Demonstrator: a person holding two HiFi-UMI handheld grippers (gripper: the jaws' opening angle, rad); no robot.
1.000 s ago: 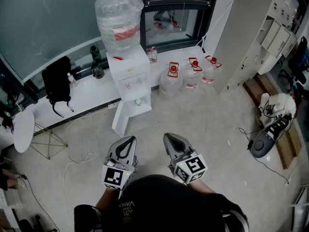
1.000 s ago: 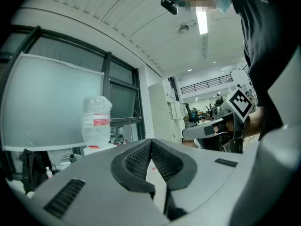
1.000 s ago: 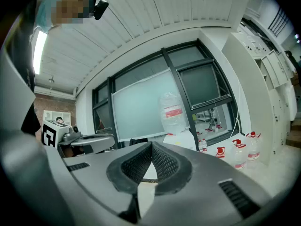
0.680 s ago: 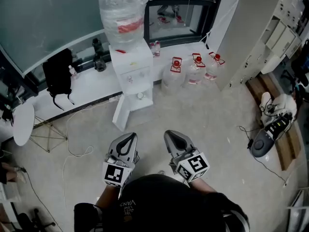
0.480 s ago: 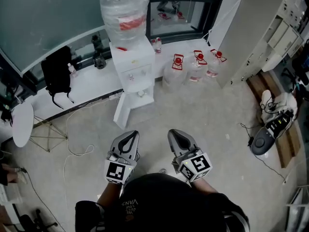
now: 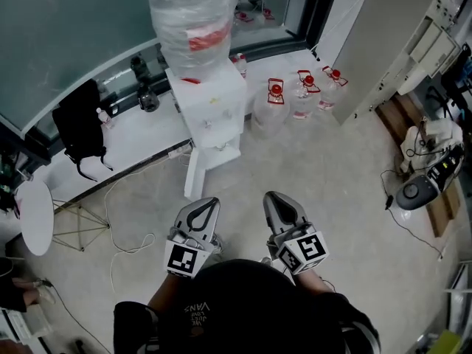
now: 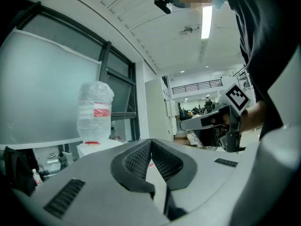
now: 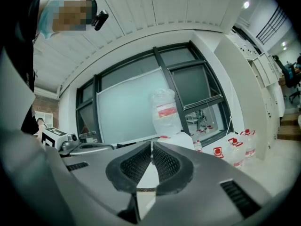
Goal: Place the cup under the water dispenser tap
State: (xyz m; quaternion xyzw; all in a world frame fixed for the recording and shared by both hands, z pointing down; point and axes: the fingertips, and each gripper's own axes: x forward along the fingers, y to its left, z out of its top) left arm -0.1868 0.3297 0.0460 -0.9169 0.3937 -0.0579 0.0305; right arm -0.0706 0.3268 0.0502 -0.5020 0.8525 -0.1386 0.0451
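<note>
The white water dispenser (image 6: 215,102) stands by the window ledge with a large wrapped bottle (image 6: 193,21) on top. In its tap recess sits a small pale round thing (image 6: 220,147); I cannot tell whether it is a cup. My left gripper (image 6: 203,211) and right gripper (image 6: 279,203) are side by side over the floor, a good way short of the dispenser and pointing at it. Both are shut with nothing between the jaws. The left gripper view shows the bottle (image 7: 95,112) ahead and the right gripper (image 7: 207,121) beside it; the right gripper view shows the bottle (image 8: 164,112).
The dispenser's lower door (image 6: 195,174) hangs open toward me. Three water jugs (image 6: 299,94) stand on the floor to its right. A black backpack (image 6: 77,127) leans on the ledge at left, a cable (image 6: 122,223) trails over the floor, and a round white table (image 6: 33,216) is far left.
Both grippers and the head have moved forward toward the dispenser, which now looks larger and nearer. The jaws have stayed shut.
</note>
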